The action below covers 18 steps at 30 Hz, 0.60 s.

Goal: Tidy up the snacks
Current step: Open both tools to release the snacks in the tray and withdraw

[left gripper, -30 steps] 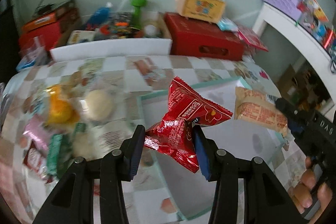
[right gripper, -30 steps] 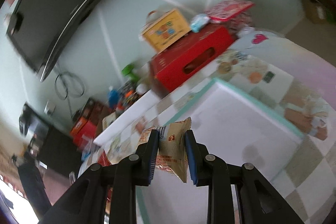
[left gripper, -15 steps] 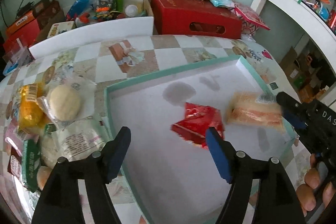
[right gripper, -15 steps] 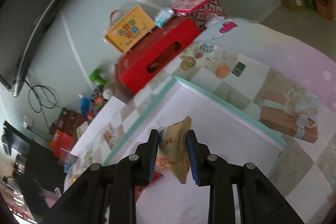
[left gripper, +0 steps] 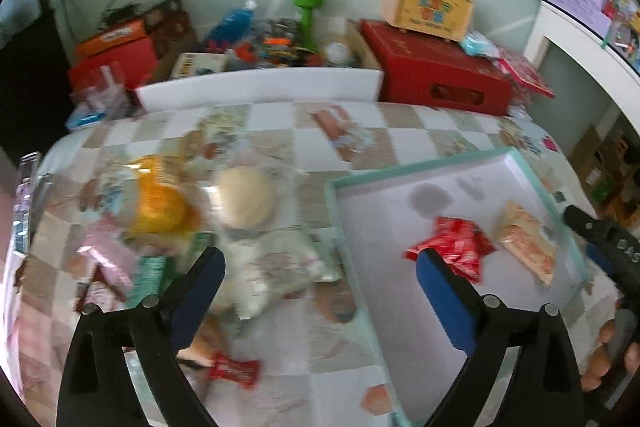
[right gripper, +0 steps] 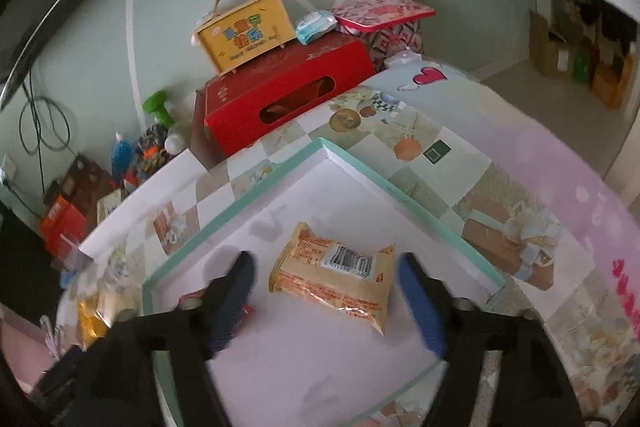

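Sorting the snacks into the tray point(left gripper: 532, 179) is the step in hand, and I judge it only begun: two packets lie inside, while the heap is outside it on the checked cloth.

Nearest to me, my left gripper point(left gripper: 318, 279) is spread wide and holds nothing. It hangs above the near-left rim of the tray, pointing forward and a little down. Its left finger stands over the heap, its right finger over the tray floor. Just beyond my right finger lies the red packet point(left gripper: 450, 251), flat on the white floor and free of any grip. Below and left of my left finger lie a small red candy point(left gripper: 234, 371), a pale wrapped bun point(left gripper: 246, 193) and an orange packet point(left gripper: 158, 201), close together and blurred.

My right gripper point(right gripper: 326, 293) is also spread wide. The yellow packet point(right gripper: 332, 277) lies flat between its fingers, barcode up, touching neither. This gripper looks down steeply on the tray's far corner.

I think the next move calls for turning the left gripper toward the heap, choosing one snack, lowering the fingers on both its sides and closing gently, because the wrappers are soft and slippery.

Far behind the tray stand a red box point(right gripper: 288, 99) and on it a yellow case point(right gripper: 244, 35).
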### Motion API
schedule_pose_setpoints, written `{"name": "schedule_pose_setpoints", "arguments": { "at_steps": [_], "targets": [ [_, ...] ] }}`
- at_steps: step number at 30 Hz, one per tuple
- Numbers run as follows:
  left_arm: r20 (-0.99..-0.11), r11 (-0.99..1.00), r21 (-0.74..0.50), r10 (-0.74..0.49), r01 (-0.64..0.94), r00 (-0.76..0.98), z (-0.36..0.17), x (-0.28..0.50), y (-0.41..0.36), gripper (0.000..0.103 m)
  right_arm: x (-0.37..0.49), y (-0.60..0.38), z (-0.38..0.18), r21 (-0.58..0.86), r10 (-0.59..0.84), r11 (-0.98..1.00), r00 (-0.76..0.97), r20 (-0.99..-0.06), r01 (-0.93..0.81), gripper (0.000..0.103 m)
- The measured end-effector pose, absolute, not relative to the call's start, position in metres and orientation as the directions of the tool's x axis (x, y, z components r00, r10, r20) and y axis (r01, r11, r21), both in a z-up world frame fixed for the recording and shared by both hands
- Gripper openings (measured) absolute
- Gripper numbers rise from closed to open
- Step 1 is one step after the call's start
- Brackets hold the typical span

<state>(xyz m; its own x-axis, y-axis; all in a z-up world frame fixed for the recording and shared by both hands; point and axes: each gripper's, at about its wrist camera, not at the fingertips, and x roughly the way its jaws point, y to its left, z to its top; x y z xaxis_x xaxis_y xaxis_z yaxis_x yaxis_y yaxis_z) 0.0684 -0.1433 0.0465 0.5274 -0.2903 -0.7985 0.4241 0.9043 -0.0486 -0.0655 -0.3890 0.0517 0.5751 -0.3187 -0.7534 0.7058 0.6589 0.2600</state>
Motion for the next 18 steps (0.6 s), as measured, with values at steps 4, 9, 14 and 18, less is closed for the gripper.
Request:
{"name": "schedule_pose_setpoints", "arguments": {
  "at_steps": [4,9,14,18],
  "targets": [
    [-0.789,0.929,-0.045,-0.259,0.367,0.558,0.044,0.072,-0.119,0.097,-0.059,-0.375,0.059,0.242,-0.320,0.697,0.595,-0.738,0.675,0.103],
    [-0.774,0.943,-0.047,-0.243,0.329,0.585,0.043,0.069,-0.095,0.101,-0.049,-0.355,0.062,0.194,-0.337,0.729,0.591,-0.733,0.657,0.103],
    [-0.768,0.954,-0.075,-0.242,0.291,0.594,0.045,0.068,-0.072,0.103,-0.046,-0.339,0.063,0.187,-0.339,0.764,0.631,-0.698,0.618,0.103],
    [-0.755,0.965,-0.086,-0.224,0.246,0.616,0.048,0.068,-0.051,0.103,-0.042,-0.328,0.065,0.172,-0.349,0.773,0.635,-0.689,0.611,0.103]
  ]
}}
